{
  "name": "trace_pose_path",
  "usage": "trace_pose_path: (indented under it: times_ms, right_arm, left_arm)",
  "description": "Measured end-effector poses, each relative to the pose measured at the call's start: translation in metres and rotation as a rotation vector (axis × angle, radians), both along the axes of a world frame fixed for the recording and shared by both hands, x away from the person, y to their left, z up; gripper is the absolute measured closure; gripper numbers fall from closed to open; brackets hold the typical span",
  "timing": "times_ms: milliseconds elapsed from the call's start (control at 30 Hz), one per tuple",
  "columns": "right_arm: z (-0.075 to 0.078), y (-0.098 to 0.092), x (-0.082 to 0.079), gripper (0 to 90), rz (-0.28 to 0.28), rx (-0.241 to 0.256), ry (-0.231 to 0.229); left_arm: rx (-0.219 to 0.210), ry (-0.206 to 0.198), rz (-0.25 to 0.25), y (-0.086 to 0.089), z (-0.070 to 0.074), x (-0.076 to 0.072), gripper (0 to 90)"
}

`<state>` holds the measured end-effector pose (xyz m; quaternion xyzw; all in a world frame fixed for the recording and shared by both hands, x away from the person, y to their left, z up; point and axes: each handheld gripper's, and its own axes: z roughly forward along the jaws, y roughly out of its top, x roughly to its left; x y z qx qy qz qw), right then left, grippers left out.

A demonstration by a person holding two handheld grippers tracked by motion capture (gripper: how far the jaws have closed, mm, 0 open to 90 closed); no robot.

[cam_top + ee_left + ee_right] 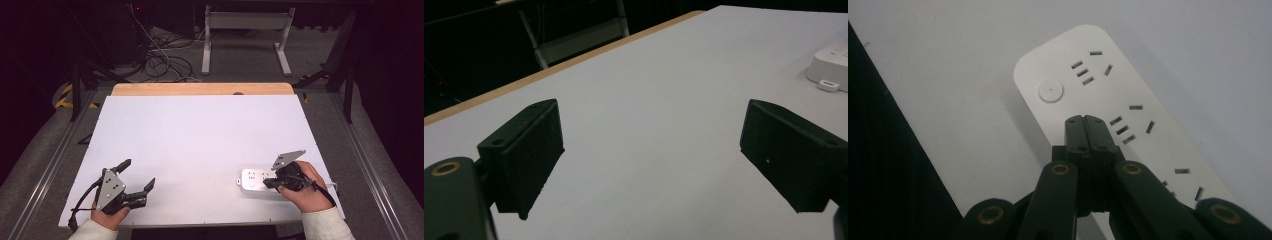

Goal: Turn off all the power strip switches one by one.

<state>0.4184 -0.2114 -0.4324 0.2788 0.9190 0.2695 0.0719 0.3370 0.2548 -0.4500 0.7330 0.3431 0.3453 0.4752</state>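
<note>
Two claws are mine here, and they are doing very different work. My right gripper (1084,120) has its jaws pressed flat together with nothing between them, and its closed tip hangs over the white power strip (1108,105), which lies near the front right corner of the white table (200,135). The tip sits just short of the strip's round button (1051,92); whether it already touches the plastic I cannot quite tell from this angle. My left gripper (137,180) rests at the front left with its jaws wide apart, holding nothing, well away from the strip.

If the button is what I am after, I should slide the closed tip forward until it stands squarely over the disc, then press straight down. Pushing at a slant would likely skid the light strip across the smooth table, so I keep the pressure vertical and brief.
</note>
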Motion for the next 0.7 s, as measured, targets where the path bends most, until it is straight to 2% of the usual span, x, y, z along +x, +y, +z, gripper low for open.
trace_pose_path:
  times_ms: [700]
  right_arm:
    - [-0.006, 0.0058, 0.0028, 90.0, -0.01, -0.045, 0.017]
  left_arm:
    - [0.004, 0.001, -0.001, -0.001, -0.0003, -0.0001, 10.9]
